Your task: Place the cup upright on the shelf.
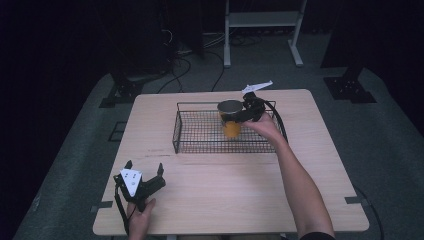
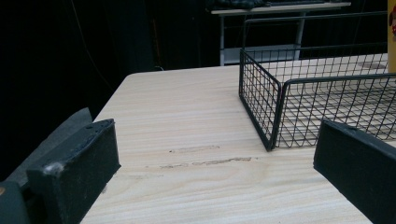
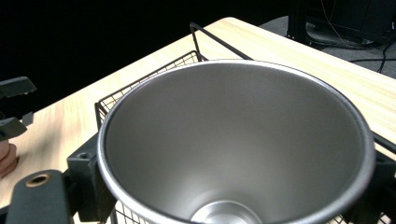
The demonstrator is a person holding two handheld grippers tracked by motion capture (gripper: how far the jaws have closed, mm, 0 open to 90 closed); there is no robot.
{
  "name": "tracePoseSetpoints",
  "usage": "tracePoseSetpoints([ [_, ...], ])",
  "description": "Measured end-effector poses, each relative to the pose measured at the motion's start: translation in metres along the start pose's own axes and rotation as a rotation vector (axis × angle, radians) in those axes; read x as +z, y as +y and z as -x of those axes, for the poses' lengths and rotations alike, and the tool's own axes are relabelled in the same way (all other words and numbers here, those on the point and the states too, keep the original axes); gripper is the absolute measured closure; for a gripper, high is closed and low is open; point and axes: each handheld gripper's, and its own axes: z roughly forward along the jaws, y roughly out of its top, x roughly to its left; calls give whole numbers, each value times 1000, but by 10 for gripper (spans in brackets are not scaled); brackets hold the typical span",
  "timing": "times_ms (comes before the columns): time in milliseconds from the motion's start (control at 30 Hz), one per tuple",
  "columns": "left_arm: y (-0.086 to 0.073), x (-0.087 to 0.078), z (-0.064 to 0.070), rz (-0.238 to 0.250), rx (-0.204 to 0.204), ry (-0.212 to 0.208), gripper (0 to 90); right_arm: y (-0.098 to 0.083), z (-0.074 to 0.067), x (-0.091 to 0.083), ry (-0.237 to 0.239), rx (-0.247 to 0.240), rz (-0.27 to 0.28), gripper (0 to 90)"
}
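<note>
- Nearest the high camera, the left gripper (image 1: 145,172) hovers low over the table (image 1: 240,200), well short of the wire basket (image 1: 200,132), its 2 jaws spread wide with nothing between them.
- Over the basket's far right part, the right gripper (image 1: 239,114) pinches the orange cup (image 1: 231,127) just under its rim.
- Upright, the cup shows a bare steel inside (image 3: 233,140).

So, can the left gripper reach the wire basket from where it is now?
Probably yes. The left gripper sits open near the table's front edge, and bare tabletop lies between it and the wire basket. The right gripper holds a cup over the basket's far right part, away from that path.
</note>
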Motion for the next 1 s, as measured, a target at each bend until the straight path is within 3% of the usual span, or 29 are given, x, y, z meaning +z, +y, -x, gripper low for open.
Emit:
tracePoseSetpoints([
  [500,0,0,0,0,3,-1,0,-11,12,8,-35,-12,-38,119],
  [700,0,0,0,0,2,-1,0,-15,14,12,-62,-53,-59,118],
  [1000,0,0,0,1,-1,-2,0,-20,16,19,-67,-72,-71,119],
])
